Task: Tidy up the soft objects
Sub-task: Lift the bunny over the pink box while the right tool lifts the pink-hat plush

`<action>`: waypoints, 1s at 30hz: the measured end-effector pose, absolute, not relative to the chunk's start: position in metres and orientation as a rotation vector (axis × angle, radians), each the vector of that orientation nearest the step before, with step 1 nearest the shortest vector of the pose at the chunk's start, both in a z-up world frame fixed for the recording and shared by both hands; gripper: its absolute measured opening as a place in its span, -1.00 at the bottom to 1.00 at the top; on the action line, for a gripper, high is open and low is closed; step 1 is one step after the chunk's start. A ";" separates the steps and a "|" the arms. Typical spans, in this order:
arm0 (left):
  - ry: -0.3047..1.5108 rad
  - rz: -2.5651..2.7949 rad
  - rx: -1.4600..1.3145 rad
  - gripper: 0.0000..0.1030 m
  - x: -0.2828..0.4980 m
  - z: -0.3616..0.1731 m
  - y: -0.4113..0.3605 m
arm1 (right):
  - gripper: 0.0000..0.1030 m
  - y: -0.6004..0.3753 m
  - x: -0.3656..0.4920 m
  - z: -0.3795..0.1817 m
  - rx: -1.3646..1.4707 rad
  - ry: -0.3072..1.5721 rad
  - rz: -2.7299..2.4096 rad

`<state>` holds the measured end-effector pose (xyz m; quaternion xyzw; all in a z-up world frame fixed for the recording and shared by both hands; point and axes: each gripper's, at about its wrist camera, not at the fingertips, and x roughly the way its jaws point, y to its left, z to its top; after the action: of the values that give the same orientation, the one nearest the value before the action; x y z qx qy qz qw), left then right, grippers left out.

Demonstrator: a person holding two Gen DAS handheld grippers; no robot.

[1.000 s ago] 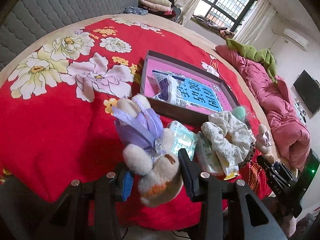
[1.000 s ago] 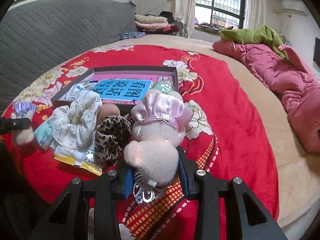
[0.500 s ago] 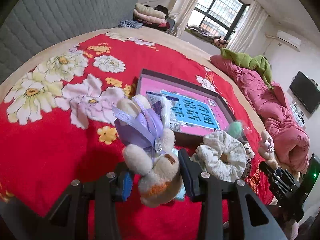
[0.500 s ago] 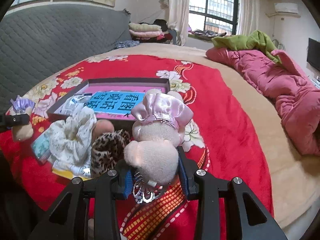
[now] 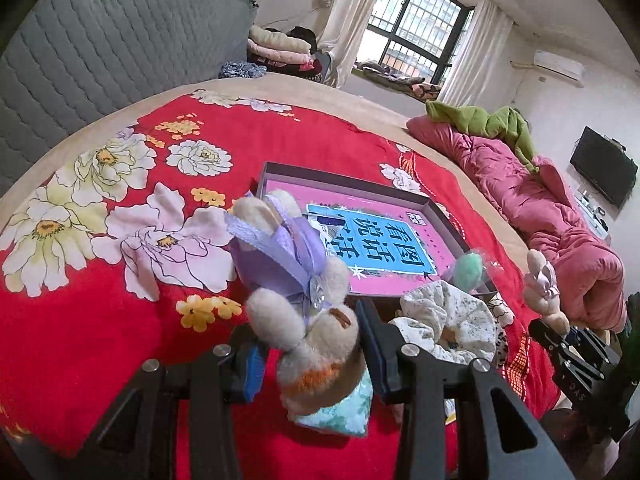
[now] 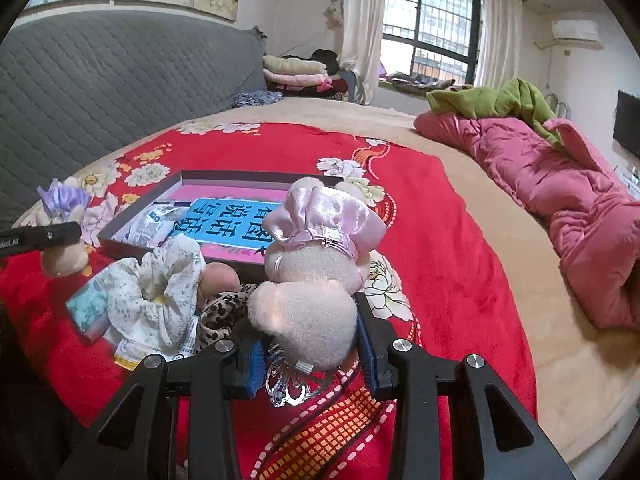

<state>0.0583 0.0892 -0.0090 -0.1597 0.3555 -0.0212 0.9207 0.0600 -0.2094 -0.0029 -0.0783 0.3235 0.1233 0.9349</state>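
My left gripper point(image 5: 312, 354) is shut on a cream plush toy with a purple bow point(image 5: 298, 280), held above the red flowered blanket. My right gripper point(image 6: 310, 346) is shut on a pink plush toy with a satin pink bow point(image 6: 316, 264). Beyond both lies a shallow dark box point(image 5: 276, 170) with a pink and blue printed sheet inside. A floral white scrunchie point(image 6: 160, 284), a leopard scrunchie point(image 6: 222, 312), a green tissue pack point(image 6: 86, 312) and a mint puff point(image 5: 466, 274) lie in front of the box. The left toy shows in the right wrist view point(image 6: 64, 220); the right toy in the left wrist view point(image 5: 542, 296).
The red flowered blanket point(image 5: 80, 320) covers a beige bed. A rumpled pink quilt point(image 6: 560, 192) with a green cloth lies along the right. A grey quilted headboard point(image 5: 100, 52) stands on the left. Folded clothes are stacked far back by the window.
My left gripper has lifted and turned with the purple-bow toy, so the box sits more centred. The right gripper has tilted up slightly with the pink toy.
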 end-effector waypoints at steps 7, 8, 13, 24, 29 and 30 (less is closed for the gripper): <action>0.718 -0.042 -0.350 -0.19 0.074 -0.013 0.102 | -0.25 -0.201 0.065 0.005 -0.170 0.647 0.250; 0.714 -0.040 -0.350 -0.19 0.076 -0.013 0.103 | -0.25 -0.200 0.067 0.006 -0.168 0.645 0.250; 0.694 -0.038 -0.345 -0.19 0.090 -0.014 0.108 | -0.25 -0.197 0.075 0.012 -0.161 0.637 0.244; 0.665 -0.074 -0.354 -0.19 0.116 -0.013 0.109 | -0.25 -0.181 0.099 0.021 -0.155 0.628 0.226; 0.665 -0.078 -0.330 -0.19 0.127 -0.015 0.108 | -0.25 -0.173 0.111 0.028 -0.149 0.615 0.230; 0.669 -0.076 -0.321 -0.19 0.129 -0.016 0.108 | -0.25 -0.172 0.113 0.030 -0.149 0.612 0.228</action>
<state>0.1289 0.1082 -0.0164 -0.1569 0.3267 -0.0370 0.9313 0.1129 -0.1717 0.0295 -0.0730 0.3001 0.1119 0.9445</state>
